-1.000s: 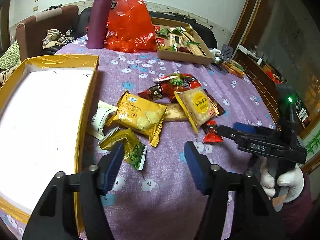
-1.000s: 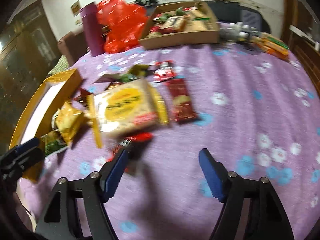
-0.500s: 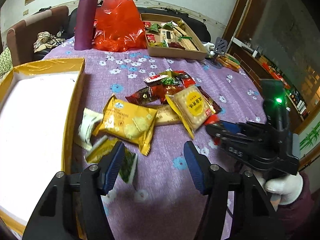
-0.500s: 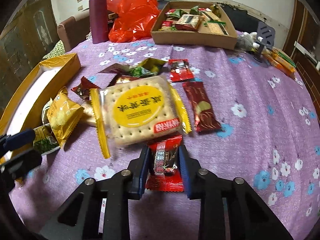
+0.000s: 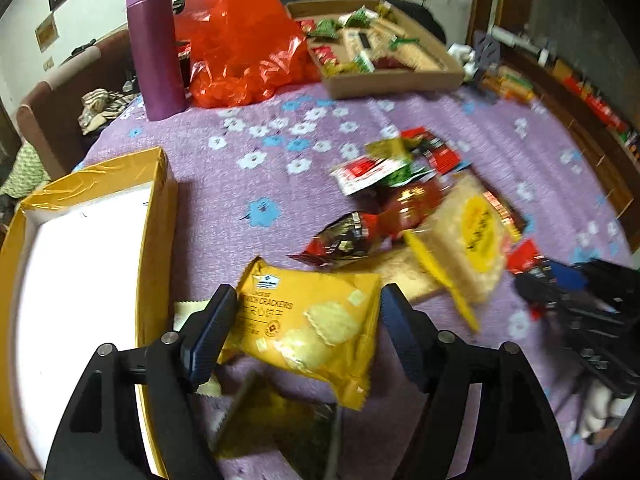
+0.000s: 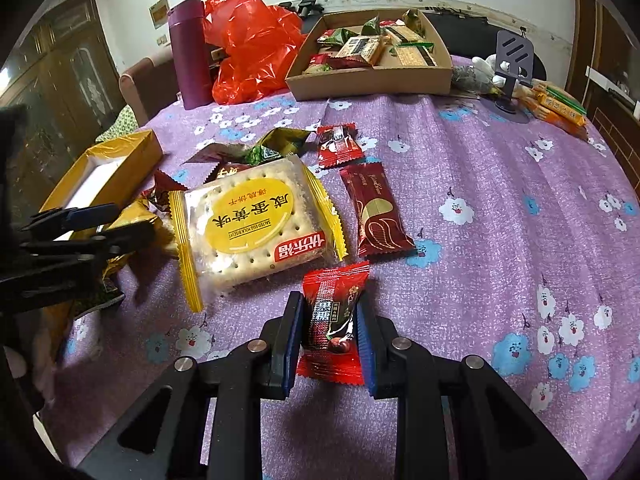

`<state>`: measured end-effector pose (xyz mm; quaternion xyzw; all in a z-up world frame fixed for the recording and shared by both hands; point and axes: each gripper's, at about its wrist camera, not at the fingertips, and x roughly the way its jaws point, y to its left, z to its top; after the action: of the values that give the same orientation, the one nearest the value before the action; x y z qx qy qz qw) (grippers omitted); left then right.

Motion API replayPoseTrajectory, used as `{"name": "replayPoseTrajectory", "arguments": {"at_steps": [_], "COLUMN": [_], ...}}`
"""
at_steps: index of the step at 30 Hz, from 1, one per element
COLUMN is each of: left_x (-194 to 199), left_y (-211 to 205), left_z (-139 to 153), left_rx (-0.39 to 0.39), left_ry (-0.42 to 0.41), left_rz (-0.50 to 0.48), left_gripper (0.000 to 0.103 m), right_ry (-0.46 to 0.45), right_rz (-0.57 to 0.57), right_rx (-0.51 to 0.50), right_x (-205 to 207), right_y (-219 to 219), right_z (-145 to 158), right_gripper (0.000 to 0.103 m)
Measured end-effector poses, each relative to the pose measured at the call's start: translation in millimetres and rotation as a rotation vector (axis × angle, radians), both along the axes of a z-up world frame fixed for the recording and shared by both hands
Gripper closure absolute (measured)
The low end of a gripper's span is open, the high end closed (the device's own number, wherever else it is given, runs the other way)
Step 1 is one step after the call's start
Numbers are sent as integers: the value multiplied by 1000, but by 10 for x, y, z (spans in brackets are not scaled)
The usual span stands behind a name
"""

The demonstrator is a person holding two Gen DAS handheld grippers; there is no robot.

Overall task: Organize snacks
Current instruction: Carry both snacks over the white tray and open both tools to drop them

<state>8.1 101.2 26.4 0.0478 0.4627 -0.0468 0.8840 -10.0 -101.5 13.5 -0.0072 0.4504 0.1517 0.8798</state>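
Observation:
My left gripper [image 5: 306, 332] is open, its fingers on either side of a yellow sandwich-cracker pack [image 5: 308, 324] on the purple cloth; I cannot tell if they touch it. My right gripper [image 6: 329, 332] is shut on a small red candy packet [image 6: 332, 320]. A large salted egg yolk biscuit pack [image 6: 252, 224] lies just beyond it, with a dark red bar [image 6: 374, 208] to its right. The left gripper also shows in the right wrist view [image 6: 96, 224].
A gold box with a white inside [image 5: 156, 216] stands left of the crackers. A cardboard tray of snacks [image 6: 368, 80], a red plastic bag [image 6: 252, 52] and a purple flask [image 6: 190, 56] stand at the back. More wrapped snacks [image 5: 348, 236] lie mid-table.
My left gripper moved forward until its fingers came around the yellow cracker pack. My right gripper closed on the red candy packet and still holds it.

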Motion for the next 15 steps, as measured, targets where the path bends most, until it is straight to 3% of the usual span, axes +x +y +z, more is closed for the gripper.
{"name": "replayPoseTrajectory", "arguments": {"at_steps": [3,5,7,10,13,15], "left_x": [40,54,55,16,-28,-68], "left_y": [-13,38,104,107,85,118], "left_z": [-63,-68,-71,-41,-32,1], "left_rx": [45,13,-36,-30,-20,-56], "left_ry": [24,35,42,21,7,-6], "left_rz": [5,17,29,38,46,55], "left_gripper": [21,21,33,45,49,49], "right_ry": [7,7,9,1,-15,-23], "right_rz": [5,7,16,26,27,24], "right_rx": [15,18,19,-10,-64,-86], "right_x": [1,-8,-26,-68,-102,-119], "right_y": [-22,-23,-6,56,118,129], "right_z": [3,2,9,10,3,2], "right_gripper": [76,75,68,60,62,75]}}
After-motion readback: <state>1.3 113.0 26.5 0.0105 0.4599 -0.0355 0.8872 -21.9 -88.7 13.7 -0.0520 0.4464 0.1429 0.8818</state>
